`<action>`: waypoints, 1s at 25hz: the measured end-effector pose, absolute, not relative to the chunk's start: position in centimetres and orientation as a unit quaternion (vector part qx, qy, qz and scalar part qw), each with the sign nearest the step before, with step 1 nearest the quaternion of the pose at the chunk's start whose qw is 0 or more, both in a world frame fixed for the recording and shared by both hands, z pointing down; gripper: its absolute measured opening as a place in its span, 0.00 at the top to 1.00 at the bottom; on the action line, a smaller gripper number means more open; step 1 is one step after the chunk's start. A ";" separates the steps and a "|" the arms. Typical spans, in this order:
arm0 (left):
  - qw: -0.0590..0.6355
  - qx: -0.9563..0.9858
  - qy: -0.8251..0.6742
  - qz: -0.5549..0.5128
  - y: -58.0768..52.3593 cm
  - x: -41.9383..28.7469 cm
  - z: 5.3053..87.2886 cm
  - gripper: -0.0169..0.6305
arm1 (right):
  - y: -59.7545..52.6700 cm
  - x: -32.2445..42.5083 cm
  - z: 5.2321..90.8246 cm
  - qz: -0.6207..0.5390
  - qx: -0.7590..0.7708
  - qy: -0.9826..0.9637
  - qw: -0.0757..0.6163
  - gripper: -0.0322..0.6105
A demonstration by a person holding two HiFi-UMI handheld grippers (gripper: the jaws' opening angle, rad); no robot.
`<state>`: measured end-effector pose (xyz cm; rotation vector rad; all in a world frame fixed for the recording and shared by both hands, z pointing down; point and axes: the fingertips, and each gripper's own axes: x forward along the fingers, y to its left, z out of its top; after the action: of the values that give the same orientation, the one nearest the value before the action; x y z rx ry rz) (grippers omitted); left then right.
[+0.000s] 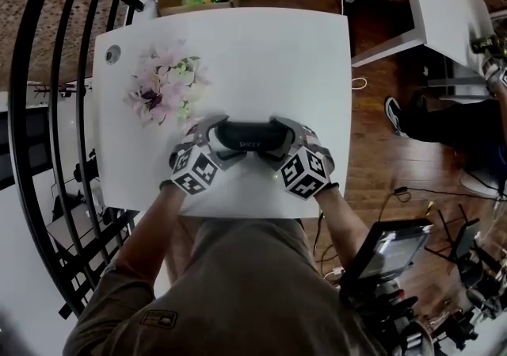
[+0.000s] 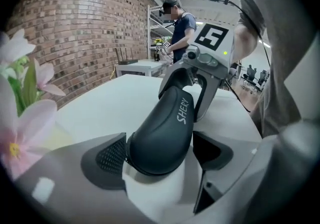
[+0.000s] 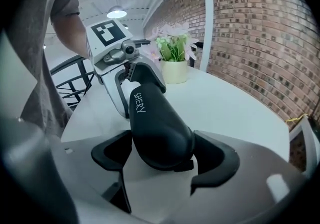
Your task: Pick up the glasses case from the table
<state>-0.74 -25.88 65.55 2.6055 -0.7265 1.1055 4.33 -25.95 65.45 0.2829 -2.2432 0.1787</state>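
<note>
I am straddling both ends of the glasses case (image 1: 250,139) with my jaws spread wide.

I am holding the left gripper (image 1: 215,140) and the right gripper (image 1: 283,143) in the lower middle of the head view, facing each other. The case is lying between them on the white table (image 1: 261,53), with its long axis running left to right across the frame. In the left gripper view the dark rounded end is sitting between my open jaws at lower centre, and the case is stretching away toward the other gripper at upper centre. The right gripper view is showing the same from the opposite end. Neither pair of pads seems to be clamping, and neither hand is nearer than the other. I am judging that closing squarely on both ends comes next.
</note>
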 end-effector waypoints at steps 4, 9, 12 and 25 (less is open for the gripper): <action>0.128 0.885 -0.255 0.368 -26.1 -0.8 65.5 0.34 | -26.2 4.3 65.2 0.073 0.107 -0.901 0.415 0.35; 0.128 0.885 -0.270 0.356 -25.5 -0.5 63.6 0.34 | -25.6 4.4 63.4 0.068 0.096 -0.911 0.395 0.35; 0.120 0.887 -0.281 0.348 -24.9 -0.4 61.6 0.34 | -25.0 4.4 61.6 0.060 0.091 -0.919 0.379 0.35; 0.045 0.899 -0.323 0.293 -21.5 -2.7 52.4 0.34 | -21.7 2.1 52.5 -0.026 0.106 -0.934 0.340 0.35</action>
<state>-2.72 -21.47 52.44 2.7458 -0.9869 0.8936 2.11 -21.66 52.46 0.2771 -2.4318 -0.0668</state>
